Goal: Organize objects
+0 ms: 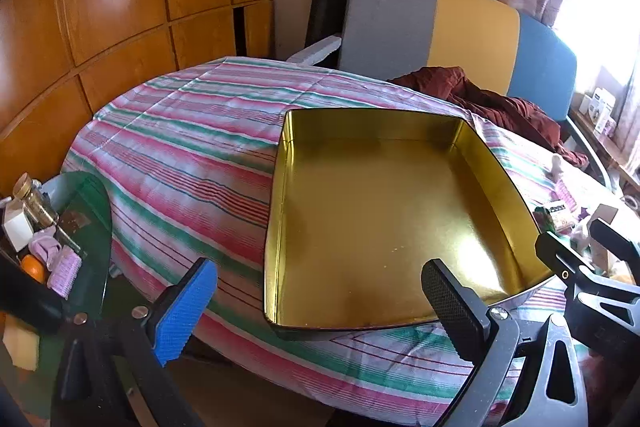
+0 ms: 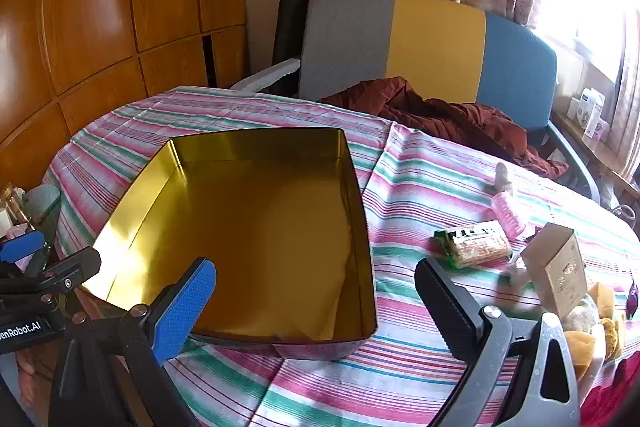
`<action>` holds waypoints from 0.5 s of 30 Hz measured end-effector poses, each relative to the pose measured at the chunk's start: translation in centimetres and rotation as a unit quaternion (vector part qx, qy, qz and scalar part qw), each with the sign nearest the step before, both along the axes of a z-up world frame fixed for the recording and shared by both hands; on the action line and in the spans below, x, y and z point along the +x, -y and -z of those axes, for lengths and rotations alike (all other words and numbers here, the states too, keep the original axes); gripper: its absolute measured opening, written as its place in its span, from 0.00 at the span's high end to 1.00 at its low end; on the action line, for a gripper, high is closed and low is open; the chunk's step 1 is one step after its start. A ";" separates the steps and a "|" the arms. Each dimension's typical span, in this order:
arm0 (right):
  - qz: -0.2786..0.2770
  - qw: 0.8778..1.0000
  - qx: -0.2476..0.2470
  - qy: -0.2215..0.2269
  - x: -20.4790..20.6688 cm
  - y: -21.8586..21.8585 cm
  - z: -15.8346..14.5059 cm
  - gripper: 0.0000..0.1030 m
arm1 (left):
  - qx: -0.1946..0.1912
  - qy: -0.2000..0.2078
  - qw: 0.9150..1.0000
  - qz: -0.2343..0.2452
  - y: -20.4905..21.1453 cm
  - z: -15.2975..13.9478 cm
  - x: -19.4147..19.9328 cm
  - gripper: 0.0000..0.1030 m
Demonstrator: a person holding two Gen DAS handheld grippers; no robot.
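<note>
Both tools, left tool point(image 1: 320, 311) and right tool point(image 2: 316, 311), spread wide, nothing gripped; gold tin point(image 2: 256, 227) on striped bedspread point(image 2: 420, 179); snack packet point(image 2: 474, 245), cardboard box point(image 2: 558, 269) right of tin.

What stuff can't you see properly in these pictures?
- Small brown cardboard box, right wrist view: its print is too small to read.
- Yellow spongy pieces, right wrist view: partly behind the right gripper's frame.
- Gold-capped glass bottle, left wrist view: its bottom is hidden among clutter.
- Boxes on the windowsill, left wrist view: washed out by window glare.
</note>
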State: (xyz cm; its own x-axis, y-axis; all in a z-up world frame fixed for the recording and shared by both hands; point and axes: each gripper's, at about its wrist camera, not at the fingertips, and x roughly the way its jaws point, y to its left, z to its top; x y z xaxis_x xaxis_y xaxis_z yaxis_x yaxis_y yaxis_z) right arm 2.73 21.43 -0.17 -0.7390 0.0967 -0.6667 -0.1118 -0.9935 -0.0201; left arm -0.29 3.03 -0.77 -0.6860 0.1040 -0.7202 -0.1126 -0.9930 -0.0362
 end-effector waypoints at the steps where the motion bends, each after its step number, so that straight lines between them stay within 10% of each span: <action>1: 0.001 1.000 0.000 0.000 0.1 0.0 0.1 0.01 | -0.003 -0.001 1.000 0.006 -0.3 0.0 0.1 0.00; 15: 0.027 1.000 -0.006 -0.007 1.1 -2.6 0.0 0.01 | -0.011 0.007 0.999 0.049 -2.9 0.2 0.5 0.00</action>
State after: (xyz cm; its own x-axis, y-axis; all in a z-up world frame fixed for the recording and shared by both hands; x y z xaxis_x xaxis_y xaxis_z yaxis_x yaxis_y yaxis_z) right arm 3.83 24.03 -0.21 -0.7424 0.1300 -0.6572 -0.1664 -0.9860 -0.0071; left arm 0.21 5.92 -0.96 -0.6630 0.1545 -0.7325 -0.2091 -0.9777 -0.0169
